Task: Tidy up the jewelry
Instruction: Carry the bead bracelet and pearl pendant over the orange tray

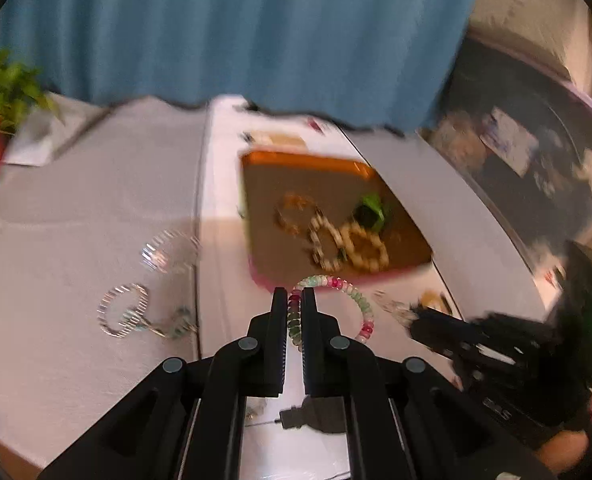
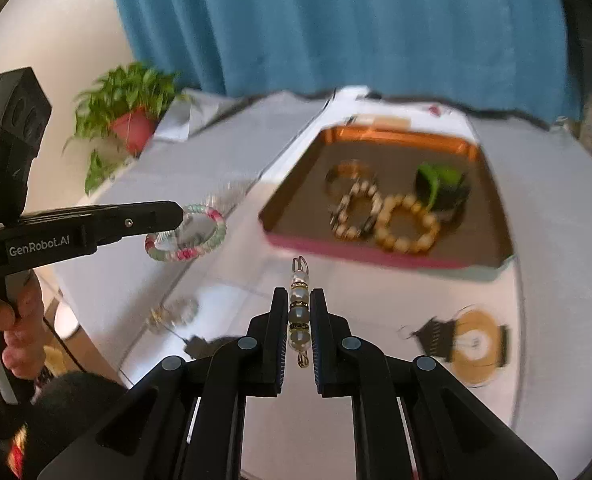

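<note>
Your left gripper [image 1: 294,300] is clamped on the near-left arc of the pink-and-green bead bracelet [image 1: 337,304], held up just short of the near edge of the tray [image 1: 307,160]. The bracelet looks light and floppy on its cord, so the free loop — sagging out to the right — will likely swing; keep your pinch on the beads, not between them. Your right gripper [image 2: 299,304] is closed across the pearl bar clasp [image 2: 299,312], off the table, near the tray. The clasp seems stiff, smooth and slippery. Its long axis runs straight along the fingers, hook end pointing far toward the tray.
</note>
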